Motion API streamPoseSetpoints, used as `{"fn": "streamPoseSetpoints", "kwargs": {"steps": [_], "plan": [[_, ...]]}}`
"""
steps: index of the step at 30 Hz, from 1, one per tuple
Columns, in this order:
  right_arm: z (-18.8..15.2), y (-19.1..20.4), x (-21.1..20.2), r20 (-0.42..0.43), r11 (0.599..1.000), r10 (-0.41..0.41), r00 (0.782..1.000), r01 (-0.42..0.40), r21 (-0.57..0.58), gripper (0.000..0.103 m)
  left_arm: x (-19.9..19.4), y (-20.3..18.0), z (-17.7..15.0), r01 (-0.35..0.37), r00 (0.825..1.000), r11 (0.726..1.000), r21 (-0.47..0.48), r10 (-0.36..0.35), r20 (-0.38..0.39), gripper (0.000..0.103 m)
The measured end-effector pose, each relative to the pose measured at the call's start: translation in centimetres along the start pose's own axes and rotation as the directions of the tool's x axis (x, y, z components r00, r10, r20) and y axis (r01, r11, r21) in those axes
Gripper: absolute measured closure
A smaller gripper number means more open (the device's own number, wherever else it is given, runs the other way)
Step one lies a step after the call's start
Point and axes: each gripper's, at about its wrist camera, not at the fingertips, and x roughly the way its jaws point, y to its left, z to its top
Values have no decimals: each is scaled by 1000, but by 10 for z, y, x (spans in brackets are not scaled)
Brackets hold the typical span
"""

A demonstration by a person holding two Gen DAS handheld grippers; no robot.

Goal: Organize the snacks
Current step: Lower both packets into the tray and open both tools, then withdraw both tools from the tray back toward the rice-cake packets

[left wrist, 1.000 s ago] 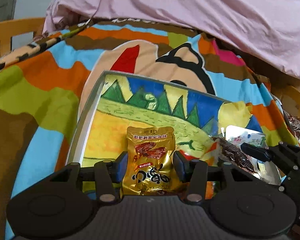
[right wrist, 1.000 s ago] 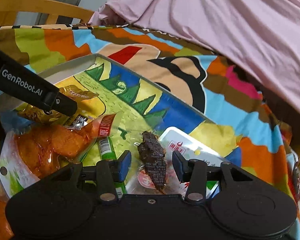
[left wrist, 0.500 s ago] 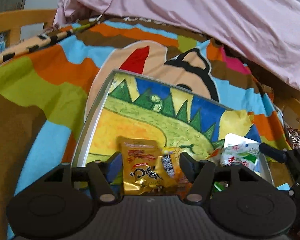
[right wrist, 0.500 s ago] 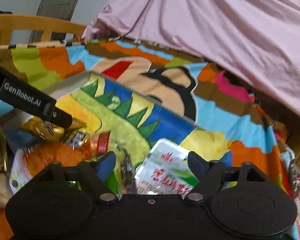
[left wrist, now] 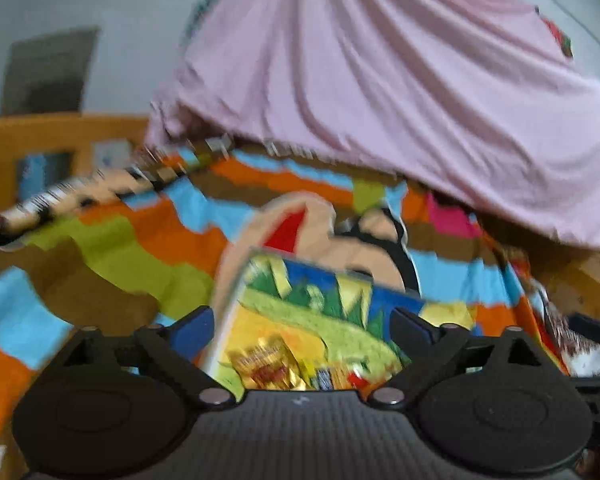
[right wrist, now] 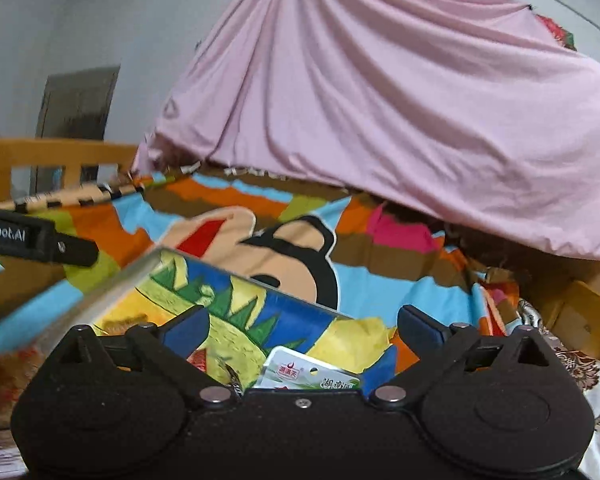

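The picture-printed tray (left wrist: 225, 312) lies on the bed, its rim (right wrist: 112, 296) showing in both views. My left gripper (left wrist: 302, 329) hovers above the tray's near end. Its jaws are opening wide, with nothing between the pads. The gold snack packet (left wrist: 268, 368) lies in the tray below them, among other small packets. My right gripper (right wrist: 304, 328) is also raised, with its jaws opening and no snack gripped. A white-and-green packet (right wrist: 309, 374) and a dark snack piece (right wrist: 233, 377) rest in the tray under it. The left gripper's finger (right wrist: 40, 240) shows at the left edge of the right wrist view.
A colourful cartoon blanket (right wrist: 380, 280) covers the bed. A pink sheet (right wrist: 380, 120) hangs over the far side. A wooden rail (right wrist: 60, 152) runs along the left, and a wooden frame (right wrist: 580, 304) with patterned cloth (right wrist: 580, 364) is on the right. A door (right wrist: 76, 104) stands behind.
Both grippers opened and let go, the left of the gold packet, the right of the dark snack. Both then rose and tilted up, leaving the snacks in the tray.
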Motion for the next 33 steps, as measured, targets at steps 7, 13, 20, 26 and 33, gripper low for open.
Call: {"fn": "streamPoseSetpoints", "kwargs": {"steps": [7,13,20,26,33], "plan": [[7,1,-68,75,1000,14,997,-16,24,1,-67,0,3,-56,991,998,34,52,123,1],[10,6,-122,119,999,32,992,-34,18,1,-117,0,-5,-65,988,996,68,54,142,1],[-2,12,-176,106,997,68,992,-71,20,1,-172,0,-23,-98,984,986,132,76,160,1],[-14,22,-209,67,993,115,991,-116,9,1,-206,7,-38,-128,987,979,156,111,114,0],[-25,31,-235,5,988,154,988,-154,27,1,-227,14,-48,-146,988,980,135,137,72,0]]}}
